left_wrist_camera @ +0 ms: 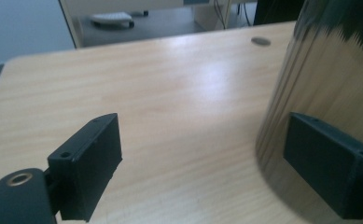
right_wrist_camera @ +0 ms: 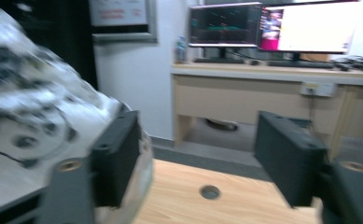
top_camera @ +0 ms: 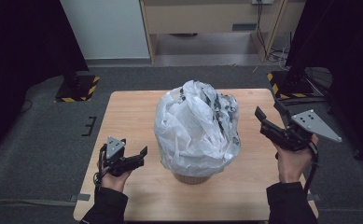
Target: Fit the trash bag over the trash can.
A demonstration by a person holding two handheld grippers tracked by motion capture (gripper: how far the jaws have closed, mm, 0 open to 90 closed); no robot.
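Both our claws, left claw [top_camera: 137, 156] and right claw [top_camera: 265, 122], gape empty beside the bag [top_camera: 197, 126]; we should pinch its loose plastic gently, probably near the rim.

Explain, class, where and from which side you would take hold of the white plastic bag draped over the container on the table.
Grip the crumpled, bunched peak of the plastic bag, coming down from above. The folds there stand loose and offer pinchable ridges, while lower down the film lies against the container and bulges wider than open jaws. The right hand-held gripper, open and raised beside the bag, probably suits best.
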